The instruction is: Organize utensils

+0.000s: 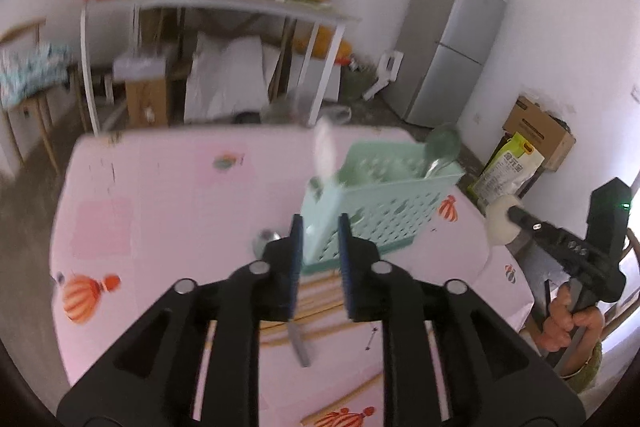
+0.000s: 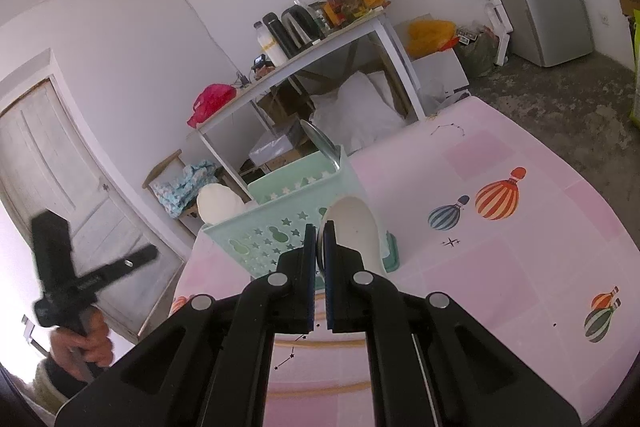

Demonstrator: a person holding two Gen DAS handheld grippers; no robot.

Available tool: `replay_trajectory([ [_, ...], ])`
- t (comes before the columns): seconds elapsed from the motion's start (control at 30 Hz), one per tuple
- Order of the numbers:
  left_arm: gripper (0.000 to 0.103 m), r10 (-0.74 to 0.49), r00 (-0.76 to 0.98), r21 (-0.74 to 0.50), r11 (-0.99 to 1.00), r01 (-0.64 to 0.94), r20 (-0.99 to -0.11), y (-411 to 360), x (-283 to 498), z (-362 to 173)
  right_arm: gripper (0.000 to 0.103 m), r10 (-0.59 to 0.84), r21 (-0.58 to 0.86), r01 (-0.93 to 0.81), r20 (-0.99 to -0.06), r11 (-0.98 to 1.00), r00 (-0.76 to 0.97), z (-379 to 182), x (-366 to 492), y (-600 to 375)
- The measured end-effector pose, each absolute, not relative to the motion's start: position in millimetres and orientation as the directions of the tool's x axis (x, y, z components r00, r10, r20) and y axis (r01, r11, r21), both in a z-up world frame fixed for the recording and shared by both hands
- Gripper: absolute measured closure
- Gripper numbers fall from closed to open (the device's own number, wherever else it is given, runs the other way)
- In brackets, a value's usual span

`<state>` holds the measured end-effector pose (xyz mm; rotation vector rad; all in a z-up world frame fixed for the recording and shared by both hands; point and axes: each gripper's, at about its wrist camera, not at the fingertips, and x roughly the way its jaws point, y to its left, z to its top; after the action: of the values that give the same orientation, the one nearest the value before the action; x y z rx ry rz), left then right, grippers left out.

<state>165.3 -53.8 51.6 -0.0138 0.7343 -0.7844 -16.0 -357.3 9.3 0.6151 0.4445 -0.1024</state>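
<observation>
So the count: one mint-green perforated basket [image 1: 372, 203] stood on the pink balloon-print desk [image 1: 160, 195], over toward the far right part of it; two hand-held grippers were in play. The left hand-held gripper [image 1: 320, 255] hung just in front of the basket with its jaws spread apart and nothing between them; the right hand-held gripper [image 2: 320, 255] was clenched on one white spoon [image 2: 352, 231], bowl pointing up, right against the basket's near wall.

Inside the basket I counted three things sticking out in the left wrist view: one pale white utensil [image 1: 325, 151] (blurry, couldn't tell what kind); one greenish ladle-type thing [image 1: 442, 143]; one metal spoon [image 1: 434, 167] beside it. The right wrist view also showed one round white piece [image 2: 219, 203] at the basket's left corner.

Loose on the desk: one metal spoon [image 1: 266, 239] just left of the basket; wooden chopsticks [image 1: 316, 301] under the left hand-held gripper, at least four but too overlapped to count properly; one grey handle [image 1: 300, 345] lying across them.
</observation>
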Motion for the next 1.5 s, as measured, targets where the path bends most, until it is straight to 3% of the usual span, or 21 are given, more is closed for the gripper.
replay_trajectory([
  [0.03, 0.076, -0.647, 0.452, -0.295, 0.719, 0.629, -0.614, -52.6, 173.5, 39.3, 0.099, 0.039, 0.534, 0.223, -0.435, 0.816, 0.900, 9.2, -14.7, -357.1],
  [0.27, 0.063, -0.646, 0.284, -0.393, 0.695, 0.602, -0.709, -59.6, 253.0, -25.7, 0.099, 0.042, 0.521, 0.229, -0.457, 0.823, 0.888, 8.1, -4.8, -355.0],
  [0.5, 0.063, -0.666, 0.073, -0.524, 0.646, 0.556, -0.743, -71.8, 315.9, -78.9, 0.099, 0.044, 0.520, 0.240, -0.474, 0.820, 0.879, 5.7, 5.6, -357.0],
  [0.63, 0.068, -0.684, 0.028, -0.541, 0.601, 0.588, -0.729, -78.6, 320.0, -84.8, 0.099, 0.044, 0.514, 0.245, -0.487, 0.822, 0.872, 3.7, 12.3, -356.7],
  [0.73, 0.088, -0.666, -0.010, -0.530, 0.585, 0.614, -0.746, -84.9, 318.8, -88.3, 0.099, 0.045, 0.513, 0.248, -0.493, 0.822, 0.869, 2.7, 17.1, -356.8],
  [0.9, 0.099, -0.655, -0.037, -0.523, 0.565, 0.638, -0.754, -89.5, 314.1, -91.7, 0.099, 0.044, 0.511, 0.253, -0.499, 0.821, 0.866, 2.0, 21.3, -358.8],
  [1.3, 0.103, -0.674, 0.197, -0.432, 0.642, 0.634, -0.712, -56.7, 282.5, -44.5, 0.099, 0.040, 0.509, 0.245, -0.486, 0.825, 0.873, 7.2, 20.7, -357.9],
  [1.5, 0.103, -0.705, 0.433, -0.334, 0.672, 0.661, -0.562, -25.4, 230.4, 44.5, 0.099, 0.016, 0.485, 0.240, -0.466, 0.841, 0.885, 15.4, 12.4, -354.0],
])
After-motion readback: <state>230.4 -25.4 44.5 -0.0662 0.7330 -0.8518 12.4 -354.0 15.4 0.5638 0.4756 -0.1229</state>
